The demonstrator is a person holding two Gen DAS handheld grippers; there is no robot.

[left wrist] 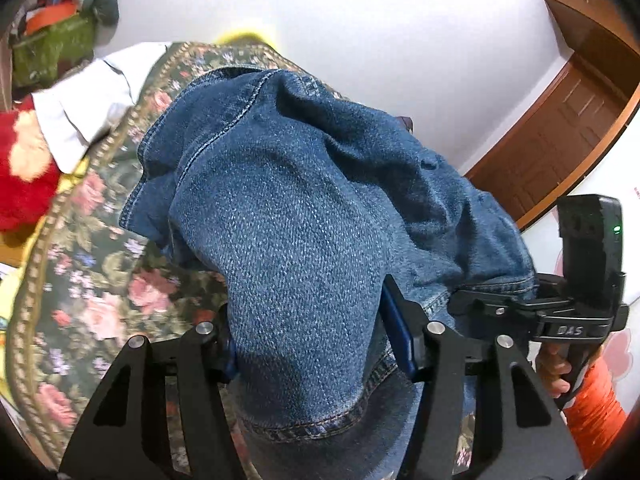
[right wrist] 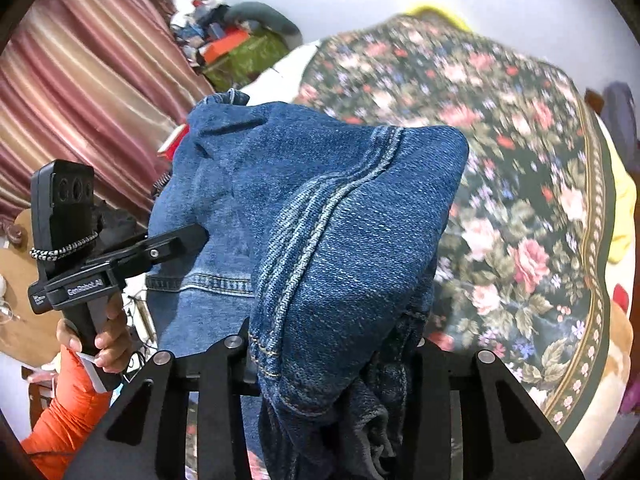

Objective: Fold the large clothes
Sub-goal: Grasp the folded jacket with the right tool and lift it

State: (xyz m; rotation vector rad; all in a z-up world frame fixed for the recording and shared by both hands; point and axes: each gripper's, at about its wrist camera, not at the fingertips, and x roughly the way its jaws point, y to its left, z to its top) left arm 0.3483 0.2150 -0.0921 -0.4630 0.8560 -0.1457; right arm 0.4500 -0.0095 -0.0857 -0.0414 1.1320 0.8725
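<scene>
A blue denim garment (left wrist: 304, 208) hangs in the air between both grippers, above a bed with a dark floral cover (left wrist: 92, 264). My left gripper (left wrist: 312, 344) is shut on a thick fold of the denim, which drapes over its fingers and hides the tips. My right gripper (right wrist: 332, 356) is shut on another bunched part of the denim (right wrist: 344, 224), with a stitched seam running across it. The right gripper also shows in the left wrist view (left wrist: 480, 300), clamped on the denim's hem. The left gripper shows in the right wrist view (right wrist: 192, 236), biting the garment's edge.
The floral bed cover (right wrist: 512, 184) fills the right side. A white cloth (left wrist: 84, 112) and a red plush item (left wrist: 24, 184) lie at the bed's far left. A green bag of clutter (right wrist: 244, 56), striped curtains (right wrist: 88, 92), a wooden door (left wrist: 560, 132).
</scene>
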